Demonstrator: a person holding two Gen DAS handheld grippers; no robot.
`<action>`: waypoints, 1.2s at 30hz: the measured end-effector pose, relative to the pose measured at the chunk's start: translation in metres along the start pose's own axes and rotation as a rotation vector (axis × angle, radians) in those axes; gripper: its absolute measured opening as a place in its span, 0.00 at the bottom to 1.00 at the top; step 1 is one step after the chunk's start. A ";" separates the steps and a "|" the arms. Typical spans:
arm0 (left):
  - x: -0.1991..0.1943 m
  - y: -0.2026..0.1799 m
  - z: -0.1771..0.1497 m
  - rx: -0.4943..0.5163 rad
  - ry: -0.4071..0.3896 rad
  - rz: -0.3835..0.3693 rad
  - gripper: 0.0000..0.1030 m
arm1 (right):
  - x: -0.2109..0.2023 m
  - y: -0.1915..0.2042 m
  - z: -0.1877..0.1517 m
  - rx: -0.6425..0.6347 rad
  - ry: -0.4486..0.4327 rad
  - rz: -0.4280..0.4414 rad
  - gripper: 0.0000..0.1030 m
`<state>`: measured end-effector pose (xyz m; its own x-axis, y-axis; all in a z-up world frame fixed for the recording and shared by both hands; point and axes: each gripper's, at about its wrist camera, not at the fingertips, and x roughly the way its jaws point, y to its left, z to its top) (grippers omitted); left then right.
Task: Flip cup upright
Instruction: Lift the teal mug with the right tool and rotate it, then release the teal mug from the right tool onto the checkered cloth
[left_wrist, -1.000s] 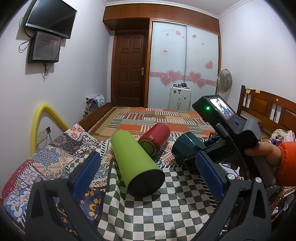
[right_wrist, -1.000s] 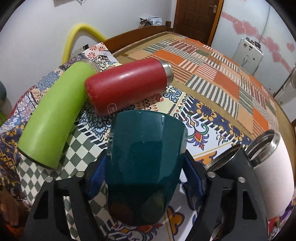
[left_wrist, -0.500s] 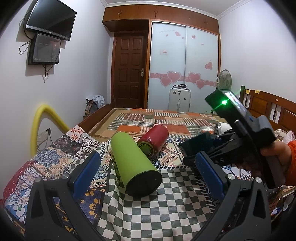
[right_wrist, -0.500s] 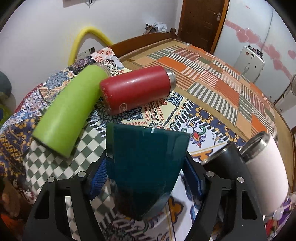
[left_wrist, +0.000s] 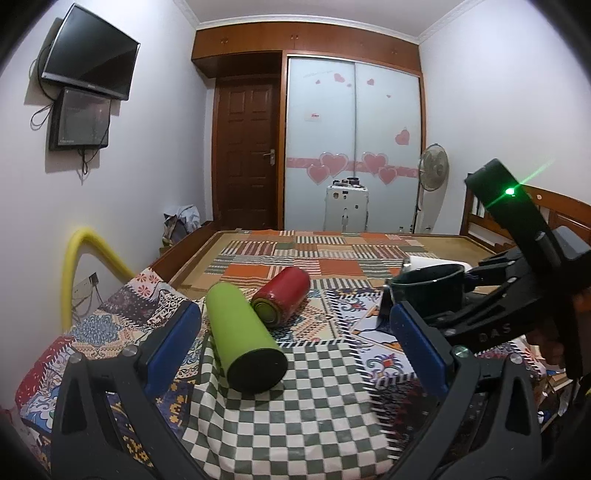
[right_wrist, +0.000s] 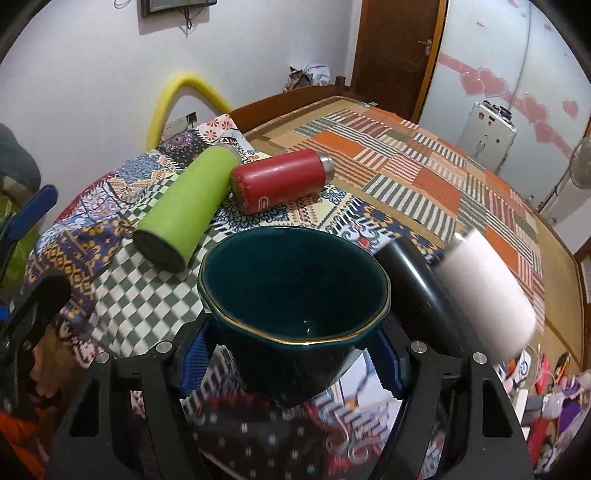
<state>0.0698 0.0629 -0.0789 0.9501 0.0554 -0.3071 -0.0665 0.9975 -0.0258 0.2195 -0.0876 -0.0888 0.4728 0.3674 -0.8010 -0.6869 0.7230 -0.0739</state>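
Observation:
A dark teal cup (right_wrist: 295, 295) with a gold rim is held between the blue pads of my right gripper (right_wrist: 288, 358), which is shut on it. The cup's mouth faces up towards the camera and its inside is empty. In the left wrist view the same cup (left_wrist: 428, 291) sits upright in the right gripper, above the patterned cloth at the right. My left gripper (left_wrist: 295, 339) is open and empty, hovering in front of a lying green bottle (left_wrist: 243, 339).
A green bottle (right_wrist: 184, 210) and a red flask (right_wrist: 280, 181) lie on their sides on the patchwork cloth (right_wrist: 122, 295). A black tumbler (right_wrist: 417, 284) and a white tumbler (right_wrist: 484, 295) lie right of the cup. The bed's wooden edge (right_wrist: 295, 99) lies behind.
The right gripper has turned the teal cup over, from bottom-up to mouth-up, and lifted it. The left gripper has stayed nearly still.

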 end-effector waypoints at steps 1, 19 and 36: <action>-0.003 -0.003 0.000 0.003 -0.001 -0.004 1.00 | -0.004 -0.001 -0.004 0.004 -0.002 -0.002 0.69; -0.003 -0.027 -0.016 -0.019 0.077 -0.046 1.00 | 0.009 -0.007 -0.064 0.089 0.063 0.047 0.69; 0.021 -0.016 -0.027 -0.021 0.128 -0.008 1.00 | 0.050 -0.003 -0.051 0.117 0.055 0.107 0.68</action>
<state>0.0823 0.0465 -0.1103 0.9040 0.0397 -0.4256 -0.0667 0.9966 -0.0487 0.2173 -0.1016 -0.1589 0.3672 0.4153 -0.8323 -0.6614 0.7457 0.0803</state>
